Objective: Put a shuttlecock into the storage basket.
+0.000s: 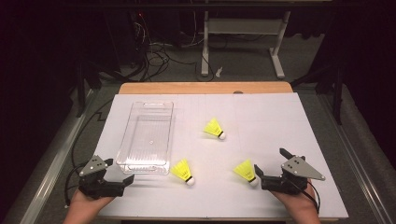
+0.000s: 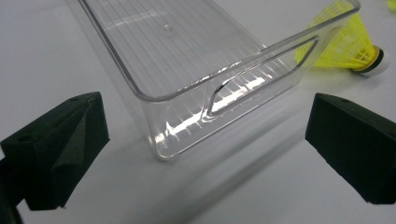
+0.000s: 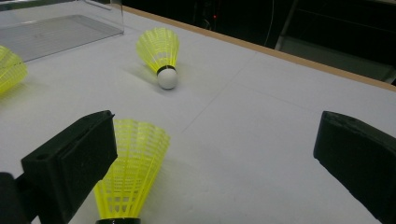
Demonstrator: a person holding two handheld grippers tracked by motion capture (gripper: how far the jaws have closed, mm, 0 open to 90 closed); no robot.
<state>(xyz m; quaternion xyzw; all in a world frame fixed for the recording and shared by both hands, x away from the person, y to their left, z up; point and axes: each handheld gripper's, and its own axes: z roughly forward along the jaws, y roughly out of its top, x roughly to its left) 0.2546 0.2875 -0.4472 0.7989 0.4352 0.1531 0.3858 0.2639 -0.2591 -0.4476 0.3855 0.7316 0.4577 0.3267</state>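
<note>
Scene: white table top (image 1: 280, 121); clear plastic bin (image 1: 145, 138) at left, lying long axis near-to-far, nothing in it; three yellow shuttlecocks loose on the surface.

Shuttlecock, near right (image 1: 246, 171): lies on its side, white cork toward the near right, skirt toward the far left; just beside the right gripper (image 1: 271, 168), at its left jaw; in the right gripper view the skirt (image 3: 133, 172) sits close against the inner face of the left jaw, cork end below the frame edge.

Shuttlecock, near middle (image 1: 183, 171): just right of the bin's near right corner; cork toward the near right.

Shuttlecock, far (image 1: 215, 129): well apart from both grippers; cork toward the right.

Right gripper: jaws spread wide, nothing between them; whether the left jaw touches the skirt I cannot tell.

Left gripper (image 1: 114, 175): jaws spread wide, holding nothing; faces the bin's near end wall and its handle slot (image 2: 261, 77), close but apart.

Deciding relation: the near-right shuttlecock lies off-centre, toward the left jaw, its long axis running roughly along the gripper's reach; judged, the right hand is by far the nearer and needs a small shift left to centre the skirt before closing.

Risk (judged): a jaw nudge could roll the light shuttlecock away.
</note>
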